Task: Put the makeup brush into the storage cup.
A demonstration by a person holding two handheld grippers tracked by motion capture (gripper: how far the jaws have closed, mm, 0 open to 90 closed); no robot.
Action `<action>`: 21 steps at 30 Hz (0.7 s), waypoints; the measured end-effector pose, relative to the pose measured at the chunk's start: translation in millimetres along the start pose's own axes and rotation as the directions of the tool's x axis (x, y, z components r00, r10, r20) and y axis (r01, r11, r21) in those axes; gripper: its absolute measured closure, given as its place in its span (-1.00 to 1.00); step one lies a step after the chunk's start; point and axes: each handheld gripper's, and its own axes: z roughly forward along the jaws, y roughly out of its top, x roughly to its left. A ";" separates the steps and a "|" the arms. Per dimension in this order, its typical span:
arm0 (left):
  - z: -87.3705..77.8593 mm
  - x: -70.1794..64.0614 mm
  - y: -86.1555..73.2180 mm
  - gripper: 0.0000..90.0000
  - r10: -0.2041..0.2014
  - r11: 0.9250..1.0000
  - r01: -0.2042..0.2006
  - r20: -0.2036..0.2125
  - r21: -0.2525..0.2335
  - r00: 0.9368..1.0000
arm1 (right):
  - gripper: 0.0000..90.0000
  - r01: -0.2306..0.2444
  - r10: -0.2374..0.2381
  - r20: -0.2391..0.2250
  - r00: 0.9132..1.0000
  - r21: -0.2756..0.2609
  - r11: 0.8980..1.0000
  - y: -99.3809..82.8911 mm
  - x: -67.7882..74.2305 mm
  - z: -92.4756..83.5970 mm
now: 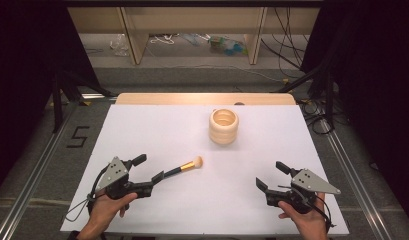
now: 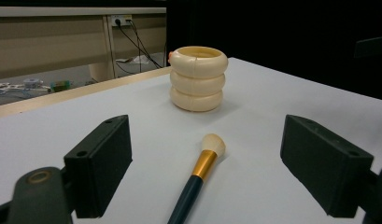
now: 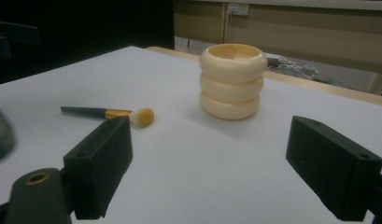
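White sheeting is covering the table point(image 1: 157, 135), with a wooden edge showing at its far side and cables and clutter lying on the floor beyond.

Starting at the left, the left gripper point(image 1: 148, 169) is sitting low over the sheet in the person's left hand point(image 1: 108, 207), its jaws standing wide apart and gripping nothing. The makeup brush point(image 1: 186, 166) is lying flat on the sheet with its dark handle running in between those spread fingers point(image 2: 101, 164); in the left gripper view the handle is passing up the middle of the gap, apart from both pads, and the pale bristle head is pointing out beyond the fingertips. Farther ahead of the fingertips, the cream ribbed cup point(image 1: 224, 126) is standing upright, well past the brush head.

At the right, the right gripper point(image 1: 272, 175) is resting near the sheet's front edge, jaws likewise spread and empty, the brush lying well off to their left side.

Judging by this, the grasp on the brush is being lined up. Next, the left fingers need closing squarely on the handle, then lifting it toward the cup.
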 end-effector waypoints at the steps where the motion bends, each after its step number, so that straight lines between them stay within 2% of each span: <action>1: 0.0 0.0 0.0 -0.63 0.000 1.000 0.000 0.000 0.000 1.000 | -0.65 -0.003 0.003 -0.005 1.000 -0.011 1.000 -0.5 0.1 1.3; 3: 0.2 -0.3 -0.1 -0.63 -0.006 1.000 0.006 -0.001 -0.001 1.000 | -0.65 0.002 -0.002 -0.004 1.000 0.008 1.000 -0.1 -0.1 0.0; 16: 1.6 -0.6 -1.3 -0.63 0.004 1.000 -0.004 -0.001 0.022 1.000 | -0.65 0.002 -0.002 -0.008 1.000 0.014 1.000 -0.4 0.7 0.9; 18: 1.8 -0.6 -1.3 -0.63 0.006 1.000 -0.006 0.000 0.024 1.000 | -0.65 -0.017 0.017 -0.011 1.000 0.020 1.000 -0.6 1.9 0.9; 21: 2.0 -0.1 -1.2 -0.63 0.012 0.999 -0.012 -0.003 0.033 1.000 | -0.65 -0.017 0.017 -0.010 1.000 0.019 1.000 -0.6 2.0 0.9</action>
